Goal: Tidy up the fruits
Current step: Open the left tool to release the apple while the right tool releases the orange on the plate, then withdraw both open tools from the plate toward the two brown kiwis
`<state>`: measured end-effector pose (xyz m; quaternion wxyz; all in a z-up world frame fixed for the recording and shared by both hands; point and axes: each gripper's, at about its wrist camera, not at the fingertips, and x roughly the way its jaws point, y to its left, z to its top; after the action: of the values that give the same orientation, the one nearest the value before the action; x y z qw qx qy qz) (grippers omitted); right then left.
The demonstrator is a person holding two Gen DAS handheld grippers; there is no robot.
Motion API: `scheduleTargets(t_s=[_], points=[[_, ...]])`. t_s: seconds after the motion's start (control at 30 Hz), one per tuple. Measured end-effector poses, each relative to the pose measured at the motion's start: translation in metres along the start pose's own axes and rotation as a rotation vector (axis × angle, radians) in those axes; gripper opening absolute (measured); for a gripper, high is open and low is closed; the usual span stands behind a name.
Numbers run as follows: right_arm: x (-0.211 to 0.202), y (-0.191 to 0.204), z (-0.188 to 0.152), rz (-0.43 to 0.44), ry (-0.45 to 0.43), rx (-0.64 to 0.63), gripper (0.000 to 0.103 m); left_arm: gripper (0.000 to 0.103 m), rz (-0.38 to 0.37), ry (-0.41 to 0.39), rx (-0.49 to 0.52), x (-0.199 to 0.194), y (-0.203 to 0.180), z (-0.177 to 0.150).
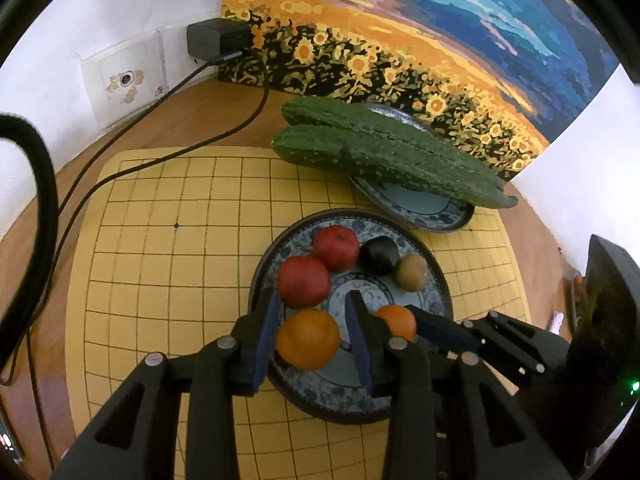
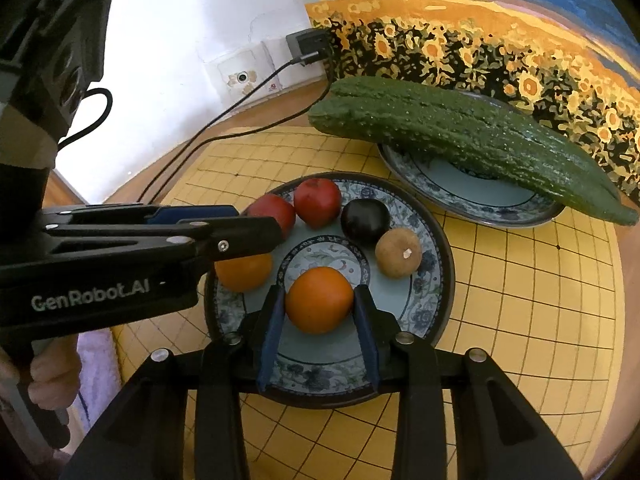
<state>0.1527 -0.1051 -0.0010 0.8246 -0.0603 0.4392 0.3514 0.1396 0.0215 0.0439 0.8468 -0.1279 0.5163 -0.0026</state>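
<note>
From the left wrist view, a round blue-patterned plate (image 1: 434,280) is seen on a yellow grid mat (image 1: 160,260) laid over the wooden tabletop (image 1: 208,108). In the plate lie six pieces of fruit: two red tomatoes (image 1: 304,282), a dark plum (image 1: 379,255), a brownish kiwi-like fruit (image 1: 411,273), and two oranges. The larger orange (image 1: 308,345) is framed by the left gripper (image 1: 314,332) — its blue pads stand on either side, the left pad right at the skin, the right pad with a small gap, so the jaws are spread slightly and no firm pinch is shown. The smaller orange (image 1: 396,322) sits just beyond, with the right gripper (image 1: 444,332) reaching in from the right beside it. Behind, a second patterned plate (image 1: 424,216) carries two long cucumbers (image 1: 384,156) lying side by side, their ends overhanging the rim. A sunflower painting (image 1: 400,52) leans against the wall.

From the right wrist view, the same fruit plate (image 2: 438,272) is seen — the right gripper (image 2: 320,312) brackets one orange (image 2: 319,299), the pads close beside its flanks yet not clearly pressing, the jaws slightly apart. The left gripper (image 2: 256,240) crosses in from the left over the other orange (image 2: 242,272), near the tomatoes (image 2: 318,202). The plum (image 2: 366,220) and brown fruit (image 2: 399,253) rest along the right rim. The cucumbers (image 2: 472,140) lie across the far plate (image 2: 480,204).
</note>
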Motion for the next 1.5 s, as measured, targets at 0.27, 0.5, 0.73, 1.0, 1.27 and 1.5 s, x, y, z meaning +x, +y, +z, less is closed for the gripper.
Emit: scheduleTargets(t_s=[0.27,0.5,0.73,1.0,1.27,1.5], points=[[-0.012,0.002,-0.001,-0.005,-0.031,-0.001,0.052,0.036,-0.011,-0.021,-0.003,-0.018,-0.001,-0.003],[-0.024,0.004,-0.005,-0.017,-0.038,-0.004,0.052,0.036,-0.009,-0.020,-0.010,-0.027,-0.001,-0.012],[-0.036,0.009,-0.012,-0.032,-0.038,-0.006,0.052,0.036,-0.003,-0.020,-0.016,-0.039,-0.001,-0.025],[-0.049,0.018,-0.021,-0.028,-0.046,0.001,0.052,0.036,-0.002,-0.015,-0.036,-0.050,0.001,-0.043],[-0.062,0.027,-0.033,-0.033,-0.051,0.004,0.052,0.036,0.006,-0.010,-0.040,-0.059,0.003,-0.061],[-0.071,0.033,-0.046,-0.044,-0.044,0.015,0.052,0.036,0.006,-0.002,-0.027,-0.067,0.002,-0.076]])
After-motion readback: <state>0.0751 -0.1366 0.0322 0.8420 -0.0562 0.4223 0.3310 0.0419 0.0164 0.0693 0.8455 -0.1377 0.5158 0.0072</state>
